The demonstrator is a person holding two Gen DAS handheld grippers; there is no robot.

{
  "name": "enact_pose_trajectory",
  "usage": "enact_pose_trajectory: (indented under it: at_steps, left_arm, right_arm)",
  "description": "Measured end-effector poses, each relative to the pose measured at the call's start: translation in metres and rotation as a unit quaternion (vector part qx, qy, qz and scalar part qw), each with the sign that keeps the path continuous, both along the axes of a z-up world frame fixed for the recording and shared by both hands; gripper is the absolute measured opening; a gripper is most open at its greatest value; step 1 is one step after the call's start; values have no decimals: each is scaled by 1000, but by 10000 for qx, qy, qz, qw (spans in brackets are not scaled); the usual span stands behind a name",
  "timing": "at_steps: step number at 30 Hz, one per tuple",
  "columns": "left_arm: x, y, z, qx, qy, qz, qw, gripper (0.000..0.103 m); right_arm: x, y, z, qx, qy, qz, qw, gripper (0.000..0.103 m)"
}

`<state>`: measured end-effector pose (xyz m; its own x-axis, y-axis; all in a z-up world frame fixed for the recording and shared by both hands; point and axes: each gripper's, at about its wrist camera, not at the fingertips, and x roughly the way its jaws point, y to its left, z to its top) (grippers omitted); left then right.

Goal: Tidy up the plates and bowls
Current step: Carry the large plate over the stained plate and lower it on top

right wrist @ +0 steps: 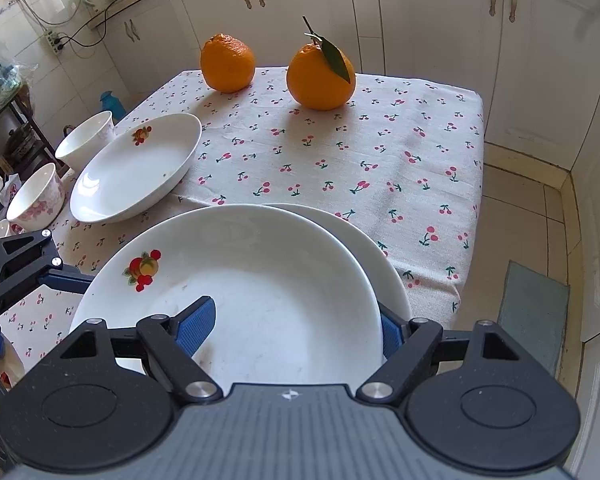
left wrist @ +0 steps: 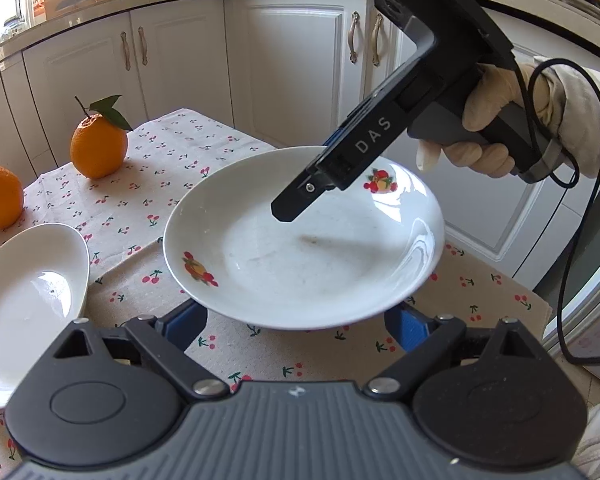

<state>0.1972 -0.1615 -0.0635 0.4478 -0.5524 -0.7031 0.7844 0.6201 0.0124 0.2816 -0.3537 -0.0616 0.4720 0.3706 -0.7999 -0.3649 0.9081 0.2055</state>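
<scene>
Being held above the bench (right wrist: 420, 152): a white plate (right wrist: 260, 280) with fruit decals, lifted clear of the cherry-print cloth (right wrist: 340, 140) in the left wrist view and sitting over a second white plate (right wrist: 384, 264) whose rim is peeking out at its right in the right wrist view. Gripping that upper plate at its rim: the right gripper (right wrist: 296, 330), jaws narrowed across the plate's wall, one blue pad (right wrist: 198, 326) lying inside the dish and the other at the outside edge. Waiting underneath the plate's near edge: the left gripper (left wrist: 296, 326), jaws spread wide, blue pads (left wrist: 410, 330) showing on either side; probably not touching the plate, though the contact point is hidden by the rim. Resting to the left on the cloth: another decal plate (right wrist: 136, 168), well apart from the held one. Standing beyond it at the bench's left edge: two white bowls (right wrist: 86, 140) with pink floral print. Sitting at the far side: two oranges (right wrist: 228, 62), one with a leaf, near each other but not touching. Lining the background: white cabinets (right wrist: 420, 12).
</scene>
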Motion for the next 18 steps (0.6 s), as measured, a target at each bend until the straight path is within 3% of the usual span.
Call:
enact_pose_trajectory:
  at_steps: [18]
  left_arm:
    - [5, -4, -9, -21, 3, -11, 10000, 95]
  right_arm:
    - [-13, -7, 5, -60, -16, -200, 9998, 86]
